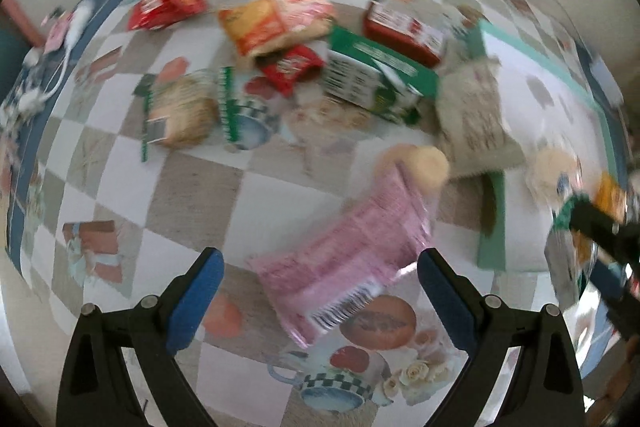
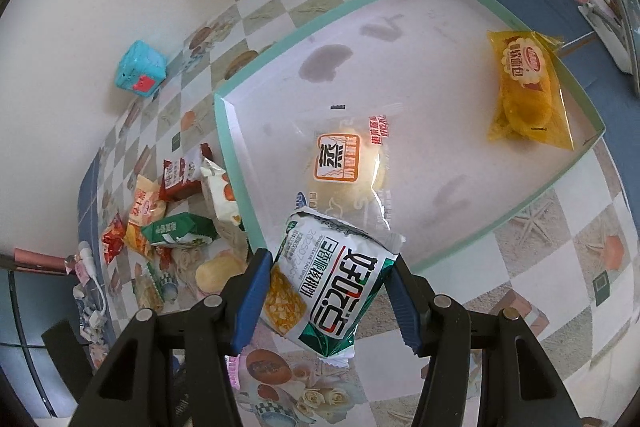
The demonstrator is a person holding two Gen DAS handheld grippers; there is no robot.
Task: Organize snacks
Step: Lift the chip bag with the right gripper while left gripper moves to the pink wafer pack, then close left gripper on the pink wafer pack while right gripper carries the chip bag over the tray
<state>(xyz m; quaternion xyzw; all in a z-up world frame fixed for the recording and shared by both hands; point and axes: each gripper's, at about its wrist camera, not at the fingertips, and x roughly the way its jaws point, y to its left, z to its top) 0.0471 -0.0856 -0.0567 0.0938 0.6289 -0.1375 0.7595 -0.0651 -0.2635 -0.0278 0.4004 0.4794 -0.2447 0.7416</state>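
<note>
My left gripper [image 1: 320, 275] is open, its blue pads on either side of a pink snack packet [image 1: 352, 251] with a yellow bun end, lying on the checkered tablecloth. My right gripper [image 2: 326, 291] is shut on a white-and-green snack bag [image 2: 332, 283], held over the near rim of a shallow green-edged tray [image 2: 236, 163]. In the tray lie a clear-wrapped steamed bun [image 2: 344, 163] and a yellow bread packet [image 2: 524, 87]. The right gripper with its bag shows at the left wrist view's right edge [image 1: 592, 223].
A pile of snacks lies left of the tray: a green box [image 1: 376, 79], a red box [image 1: 404, 31], orange packets [image 1: 276, 15], red packets [image 1: 168, 7], a biscuit pack [image 1: 180, 111], a beige bag [image 1: 476, 119]. A teal cube [image 2: 140, 69] stands by the wall. White cables [image 1: 68, 39] lie at the table's edge.
</note>
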